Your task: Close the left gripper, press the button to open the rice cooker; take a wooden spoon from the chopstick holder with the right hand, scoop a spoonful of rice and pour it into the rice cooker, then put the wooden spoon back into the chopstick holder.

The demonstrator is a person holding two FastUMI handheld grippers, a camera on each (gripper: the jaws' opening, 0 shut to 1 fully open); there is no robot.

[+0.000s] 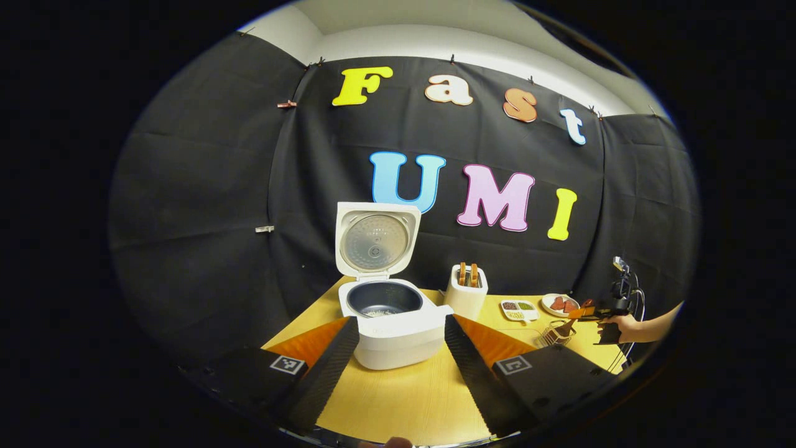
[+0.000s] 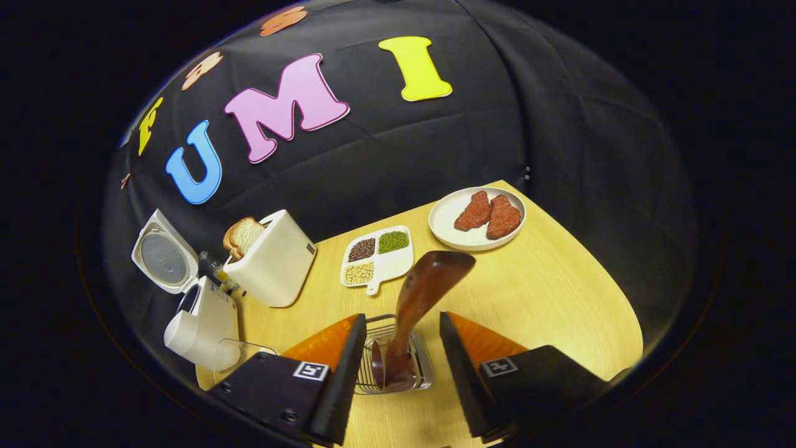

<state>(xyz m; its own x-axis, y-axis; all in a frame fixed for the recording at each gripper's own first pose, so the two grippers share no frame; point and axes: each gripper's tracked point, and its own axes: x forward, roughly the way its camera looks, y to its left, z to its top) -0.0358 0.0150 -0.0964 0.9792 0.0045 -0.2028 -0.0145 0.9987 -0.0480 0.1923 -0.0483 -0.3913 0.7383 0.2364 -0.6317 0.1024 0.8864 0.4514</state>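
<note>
Bright, sharp, fisheye-warped edges.

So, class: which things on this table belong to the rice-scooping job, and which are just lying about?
Belong to the job:
- white rice cooker, lid up
- brown wooden spoon
- wire chopstick holder
- right gripper, open around the spoon

Just lying about:
- white toaster with bread
- white divided dish of beans
- round white plate of red meat

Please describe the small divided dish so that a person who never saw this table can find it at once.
On the wooden table, look between the white toaster and the round plate of red meat slices. The divided dish is white, with three compartments holding dark, green and pale grains, and a short handle.
</note>
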